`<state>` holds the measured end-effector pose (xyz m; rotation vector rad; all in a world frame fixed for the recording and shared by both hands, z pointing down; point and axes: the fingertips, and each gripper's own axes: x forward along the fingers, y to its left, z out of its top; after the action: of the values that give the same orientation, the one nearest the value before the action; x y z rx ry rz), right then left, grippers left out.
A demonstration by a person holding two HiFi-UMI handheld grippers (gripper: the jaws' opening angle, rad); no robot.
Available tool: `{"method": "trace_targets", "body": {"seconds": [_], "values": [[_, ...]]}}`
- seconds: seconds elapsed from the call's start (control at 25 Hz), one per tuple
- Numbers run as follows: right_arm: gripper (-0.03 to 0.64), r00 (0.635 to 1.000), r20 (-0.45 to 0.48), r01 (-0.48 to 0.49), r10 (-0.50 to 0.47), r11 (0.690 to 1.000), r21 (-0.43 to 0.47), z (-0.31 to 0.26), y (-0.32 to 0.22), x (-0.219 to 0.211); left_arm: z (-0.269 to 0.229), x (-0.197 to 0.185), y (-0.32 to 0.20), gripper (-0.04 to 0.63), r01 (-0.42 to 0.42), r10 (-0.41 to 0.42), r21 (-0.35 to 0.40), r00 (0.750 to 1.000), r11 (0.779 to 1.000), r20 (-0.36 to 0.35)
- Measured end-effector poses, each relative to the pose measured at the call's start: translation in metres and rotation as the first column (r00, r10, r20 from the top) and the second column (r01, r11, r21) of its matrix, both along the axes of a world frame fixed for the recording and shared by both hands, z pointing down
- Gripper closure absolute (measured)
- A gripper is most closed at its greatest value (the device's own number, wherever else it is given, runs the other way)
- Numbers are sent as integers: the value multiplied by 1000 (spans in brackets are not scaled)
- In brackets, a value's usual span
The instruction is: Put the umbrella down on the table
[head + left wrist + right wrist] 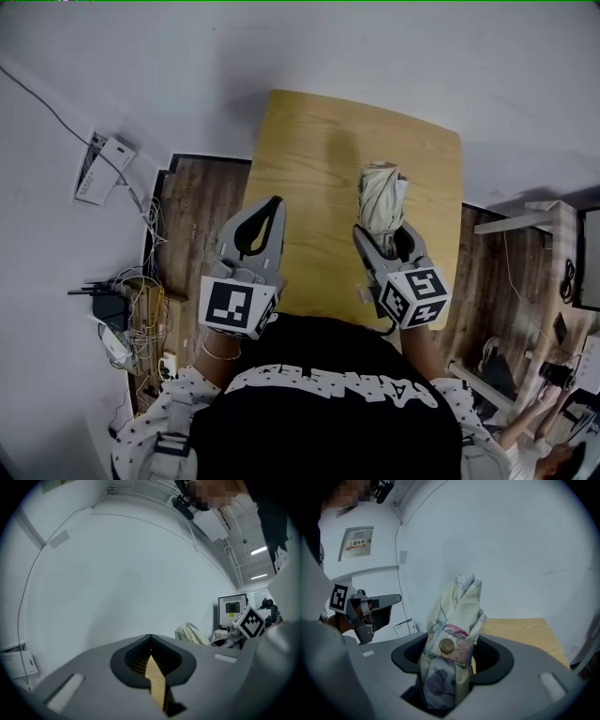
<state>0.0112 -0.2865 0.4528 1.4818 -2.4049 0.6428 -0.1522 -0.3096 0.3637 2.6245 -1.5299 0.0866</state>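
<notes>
- The right gripper (382, 231) sits at the lower right of the table (309, 169) in the head view. Its jaws are closed on a folded umbrella (382, 192).
- In the right gripper view, the jaws stand fairly wide and press on both sides of the umbrella (457, 606). They hold it just below its strap, where a round snap button (446, 645) shows.
- The umbrella is pale cream with faint coloured print. It sticks out past the jaw tips toward the top of the frame, over the right half of the wooden table. No view shows whether it touches the tabletop.
- The left gripper (277, 202) is at the lower left of the table, beside the right gripper and apart from it.
- In the left gripper view, the jaws of the left gripper (150, 637) meet at the tips with nothing between them. Only a sliver of table shows through the gap behind the tips.
- A router with cables (108, 305) lies on the floor at the left edge of the head view.
</notes>
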Motion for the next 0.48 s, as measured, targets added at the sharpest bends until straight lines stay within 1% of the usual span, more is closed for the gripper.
{"method": "trace_targets", "body": {"seconds": [0.16,0.48], "values": [[331,1000,-14,-14,13,1000,-28,17,-15,-21,13,-22,-19,594,-10,10,-14,1000,1000,-8],[330,999,-43,-34,31,997,-69,32,-20,-16,16,-19,-29,594,-30,29,-22,1000,999,-11]]}}
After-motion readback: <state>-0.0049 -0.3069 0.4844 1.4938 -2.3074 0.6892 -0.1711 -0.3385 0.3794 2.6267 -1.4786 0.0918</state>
